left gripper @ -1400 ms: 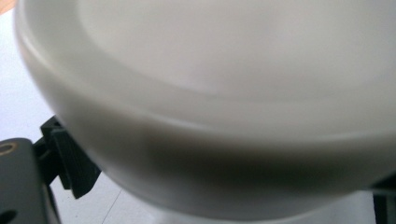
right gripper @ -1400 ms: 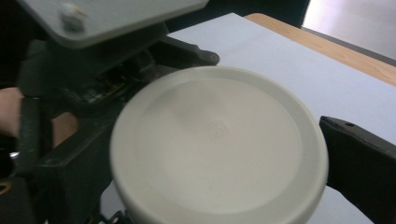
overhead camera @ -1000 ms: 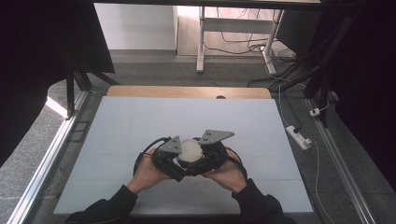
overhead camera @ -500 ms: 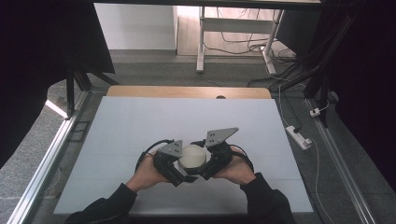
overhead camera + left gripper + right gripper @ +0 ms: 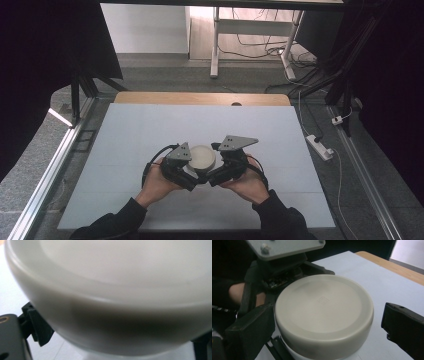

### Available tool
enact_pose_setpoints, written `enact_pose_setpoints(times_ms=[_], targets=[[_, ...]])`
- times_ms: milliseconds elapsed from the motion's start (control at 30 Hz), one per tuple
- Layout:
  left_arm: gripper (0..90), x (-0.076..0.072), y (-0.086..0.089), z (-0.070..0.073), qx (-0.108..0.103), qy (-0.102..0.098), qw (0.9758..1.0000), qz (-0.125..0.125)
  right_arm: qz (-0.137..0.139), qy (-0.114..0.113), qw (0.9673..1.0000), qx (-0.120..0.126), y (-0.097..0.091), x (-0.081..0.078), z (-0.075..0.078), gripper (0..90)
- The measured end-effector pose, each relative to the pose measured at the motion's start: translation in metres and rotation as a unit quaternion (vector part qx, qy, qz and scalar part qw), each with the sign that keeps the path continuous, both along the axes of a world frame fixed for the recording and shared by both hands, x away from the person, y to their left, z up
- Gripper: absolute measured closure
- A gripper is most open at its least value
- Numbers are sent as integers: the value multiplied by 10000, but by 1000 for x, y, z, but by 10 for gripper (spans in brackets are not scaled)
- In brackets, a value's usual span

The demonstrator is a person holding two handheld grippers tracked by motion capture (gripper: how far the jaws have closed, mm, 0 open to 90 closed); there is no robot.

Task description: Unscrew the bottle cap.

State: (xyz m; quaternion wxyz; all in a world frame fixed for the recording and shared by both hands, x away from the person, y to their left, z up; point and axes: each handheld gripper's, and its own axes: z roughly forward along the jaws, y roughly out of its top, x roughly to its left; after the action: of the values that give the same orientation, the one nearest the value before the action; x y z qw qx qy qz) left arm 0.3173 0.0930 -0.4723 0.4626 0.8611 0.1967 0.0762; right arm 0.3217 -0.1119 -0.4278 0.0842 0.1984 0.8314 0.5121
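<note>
Two grippers meet over one round white container, and we read the scene from our left across to our right. On the left, the left gripper [image 5: 192,176] reaches in under its grey plate toward the white lidded container [image 5: 202,157], which stands on the pale surface [image 5: 125,135] near the front edge, between the two hands. In the left gripper view the container's rounded side crowds the lens, with a dark jaw at each lower corner of it; we judge these jaws to be closed against its body, holding it steady, though the contact itself is hidden.

Compared with a second ago, the whole group has shifted slightly back toward us and the two grippers have drawn closer around the container, the right one turning inward.

On the right, the right gripper [image 5: 327,322] has its jaws apart: one black jaw sits just beside the lid's left edge, seemingly touching it, while the other stands clear of the right edge with bare surface showing between. We take this as the approach to gripping the lid [image 5: 322,305], probably to twist or lift it off while the left keeps the base from turning.
</note>
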Motion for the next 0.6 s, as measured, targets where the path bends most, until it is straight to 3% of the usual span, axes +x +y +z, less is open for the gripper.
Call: enact_pose_setpoints(times_ms=[200,300,467,600], targets=[[76,-3,-6,0,203,-70,9997,147,-224,-102,9996,-154,11,-6,-5,6],[76,-4,-9,0,154,-21,9997,165,-363,-177,9989,-225,13,-8,-6,43],[76,-2,-7,0,95,24,9999,-44,-261,-185,9992,-234,12,-8,-6,66],[76,-1,-5,-1,39,75,9994,-347,51,-63,9998,-166,7,-5,-4,71]])
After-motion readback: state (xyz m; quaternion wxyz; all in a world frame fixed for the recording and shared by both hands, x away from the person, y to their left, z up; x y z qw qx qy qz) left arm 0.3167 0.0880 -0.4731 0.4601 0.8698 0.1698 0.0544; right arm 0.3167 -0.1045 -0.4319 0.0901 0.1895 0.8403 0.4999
